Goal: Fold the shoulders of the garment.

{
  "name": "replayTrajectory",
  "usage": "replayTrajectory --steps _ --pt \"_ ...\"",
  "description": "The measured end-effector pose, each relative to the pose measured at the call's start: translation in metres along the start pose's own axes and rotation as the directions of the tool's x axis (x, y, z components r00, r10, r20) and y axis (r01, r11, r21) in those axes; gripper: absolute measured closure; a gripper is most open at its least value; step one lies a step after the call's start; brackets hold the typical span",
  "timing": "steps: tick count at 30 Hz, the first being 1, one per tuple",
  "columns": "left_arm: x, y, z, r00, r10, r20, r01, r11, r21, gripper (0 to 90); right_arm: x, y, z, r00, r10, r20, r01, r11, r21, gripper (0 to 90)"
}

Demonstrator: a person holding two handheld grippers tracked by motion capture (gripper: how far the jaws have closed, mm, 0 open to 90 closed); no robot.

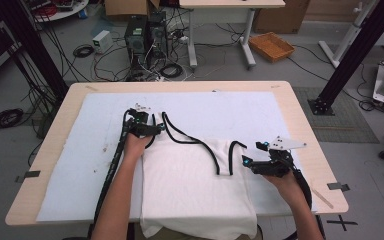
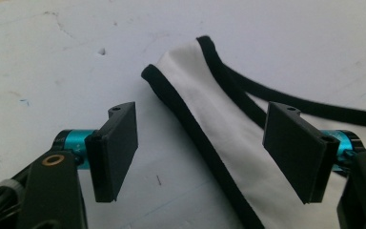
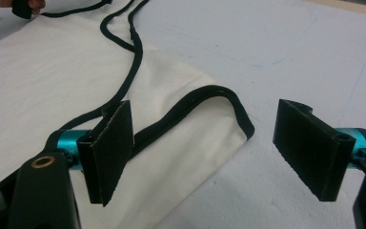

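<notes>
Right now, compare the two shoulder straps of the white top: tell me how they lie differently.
The left strap reaches far up the white sheet, long and narrow, between the left gripper's open jaws. The right strap lies short and lower, just ahead of the open right gripper. Both are white with black edging, flat and unheld.

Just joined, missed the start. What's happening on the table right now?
A person is working a white sleeveless garment with black trim, spread on a white padded sheet over the wooden table. The left gripper hovers over one shoulder strap, its jaws apart and the strap between them, ungripped. The right gripper sits at the other shoulder strap, jaws open, holding nothing.
</notes>
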State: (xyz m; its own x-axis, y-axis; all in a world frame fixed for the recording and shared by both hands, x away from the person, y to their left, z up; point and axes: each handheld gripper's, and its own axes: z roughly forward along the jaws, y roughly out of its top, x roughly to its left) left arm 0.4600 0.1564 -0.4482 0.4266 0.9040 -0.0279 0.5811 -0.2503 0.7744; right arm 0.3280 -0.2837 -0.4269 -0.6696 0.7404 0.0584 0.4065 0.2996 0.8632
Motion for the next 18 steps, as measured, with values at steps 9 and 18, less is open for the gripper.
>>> replayTrajectory --steps 9,18 --pt "-0.011 0.000 0.004 0.9950 0.075 0.066 -0.075 0.9972 0.003 67.7 0.002 0.000 0.004 1.0000 -0.009 -0.004 0.009 1.000 0.015 21.6" --pt "-0.005 -0.001 -0.017 0.9832 0.006 0.182 0.014 0.9938 -0.111 86.5 0.001 0.001 0.000 1.0000 -0.008 -0.002 0.008 1.000 -0.004 21.6"
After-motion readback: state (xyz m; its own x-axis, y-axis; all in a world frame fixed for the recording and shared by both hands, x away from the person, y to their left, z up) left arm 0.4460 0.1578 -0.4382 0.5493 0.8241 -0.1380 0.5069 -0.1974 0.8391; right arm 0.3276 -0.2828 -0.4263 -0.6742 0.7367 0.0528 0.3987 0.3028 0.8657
